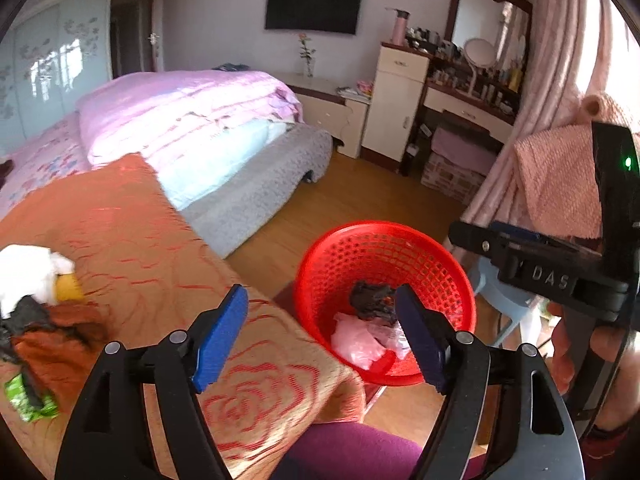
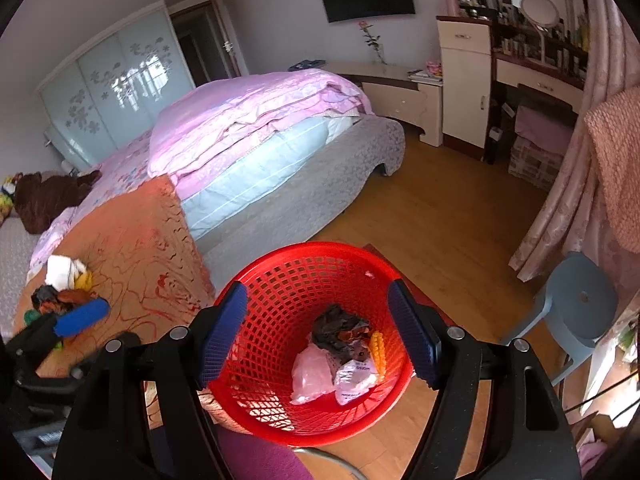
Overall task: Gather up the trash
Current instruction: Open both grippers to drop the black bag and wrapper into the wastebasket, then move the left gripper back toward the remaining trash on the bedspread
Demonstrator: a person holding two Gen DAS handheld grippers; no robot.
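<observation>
Corncob (image 2: pixel 377 355) only in right-wrist basket (image 2: pixel 280 268) view

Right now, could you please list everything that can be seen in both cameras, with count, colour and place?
basket: one, red, on the floor beside the bed.
trash in basket: several pieces, black, pink, white, yellow, at the basket bottom.
trash pile: several pieces, white, yellow, black, green, on the orange cover.
orange cover: one, on the near end of the bed.
quilt: one, pink, folded on the bed.
television: one, black, on the wall.
stool: one, pale blue, by the curtain.
left gripper: open, empty, over the bed edge.
right gripper: open, empty, above the basket.
</observation>
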